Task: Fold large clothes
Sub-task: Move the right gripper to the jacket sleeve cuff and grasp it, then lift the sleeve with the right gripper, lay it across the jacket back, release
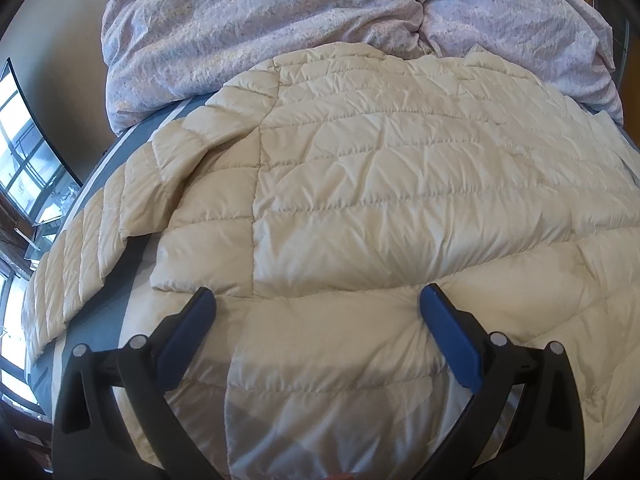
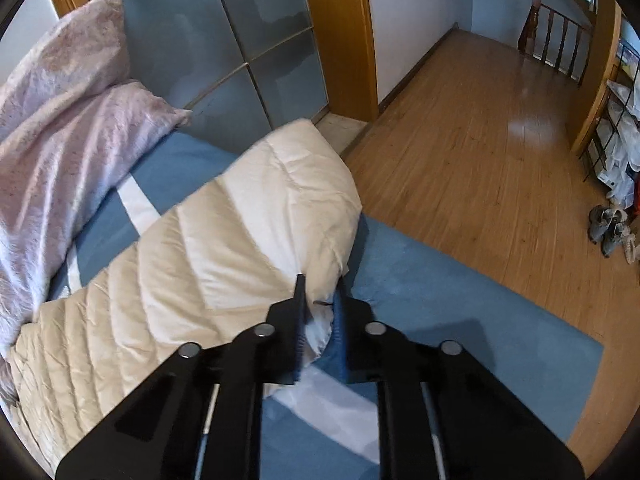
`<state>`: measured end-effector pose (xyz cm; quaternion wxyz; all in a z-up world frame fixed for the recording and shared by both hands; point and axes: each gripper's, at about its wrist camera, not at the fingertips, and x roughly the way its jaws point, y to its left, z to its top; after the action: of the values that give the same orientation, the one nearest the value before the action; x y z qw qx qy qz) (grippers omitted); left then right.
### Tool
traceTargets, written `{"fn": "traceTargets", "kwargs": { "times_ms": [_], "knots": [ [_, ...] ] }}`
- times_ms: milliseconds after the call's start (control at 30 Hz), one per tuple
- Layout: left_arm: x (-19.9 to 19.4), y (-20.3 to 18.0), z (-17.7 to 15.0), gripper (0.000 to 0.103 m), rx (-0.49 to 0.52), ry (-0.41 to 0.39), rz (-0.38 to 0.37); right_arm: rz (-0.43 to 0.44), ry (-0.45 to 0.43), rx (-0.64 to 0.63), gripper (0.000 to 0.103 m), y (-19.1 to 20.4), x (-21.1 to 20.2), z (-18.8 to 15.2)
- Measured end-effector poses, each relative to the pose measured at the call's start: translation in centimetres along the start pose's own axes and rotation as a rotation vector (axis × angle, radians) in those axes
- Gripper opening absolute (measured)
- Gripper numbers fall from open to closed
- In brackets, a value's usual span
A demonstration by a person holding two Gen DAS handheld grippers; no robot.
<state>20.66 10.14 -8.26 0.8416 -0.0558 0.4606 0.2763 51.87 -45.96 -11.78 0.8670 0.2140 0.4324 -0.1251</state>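
A large cream quilted down jacket (image 1: 380, 184) lies spread on a bed with a blue and white sheet (image 1: 132, 332). My left gripper (image 1: 318, 298) hangs over its near hem, jaws wide apart, the right blue finger (image 1: 448, 336) touching the fabric. In the right wrist view one sleeve or corner of the jacket (image 2: 256, 216) stretches toward the bed's edge. My right gripper (image 2: 320, 292) is shut on the end of that piece, with cream fabric bunched between the blue pads.
A crumpled pink-lilac duvet (image 1: 260, 20) fills the far side of the bed, with its corner (image 2: 68, 128) by frosted sliding doors (image 2: 224, 40). Right of the bed lies wooden floor (image 2: 480, 152), with shoes (image 2: 608, 228) and a rack (image 2: 616, 120). A window (image 1: 24, 152) is at left.
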Motion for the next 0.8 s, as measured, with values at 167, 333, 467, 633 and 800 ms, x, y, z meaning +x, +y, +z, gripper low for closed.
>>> {"fn": "traceTargets", "kwargs": {
  "times_ms": [167, 333, 467, 633, 800],
  "knots": [
    [0.2, 0.2, -0.2, 0.101, -0.006, 0.001, -0.014, 0.015, -0.108, -0.109, 0.01, 3.9, -3.6, -0.4],
    [0.2, 0.4, -0.2, 0.101, -0.016, -0.001, -0.032, 0.154, -0.16, -0.224, 0.009, 10.2, -7.6, -1.7],
    [-0.6, 0.8, -0.4, 0.101, -0.016, -0.004, -0.038, 0.324, -0.133, -0.374, 0.009, 17.9, -10.4, -5.7],
    [-2.6, 2.5, -0.9, 0.101, -0.035, -0.047, -0.015, 0.473, -0.052, -0.546, 0.009, 26.0, -12.0, -11.9],
    [-4.0, 5.4, -1.2, 0.101, -0.088, -0.073, 0.02, 0.536, 0.027, -0.692, 0.009, 32.8, -12.1, -18.9]
  ]
}}
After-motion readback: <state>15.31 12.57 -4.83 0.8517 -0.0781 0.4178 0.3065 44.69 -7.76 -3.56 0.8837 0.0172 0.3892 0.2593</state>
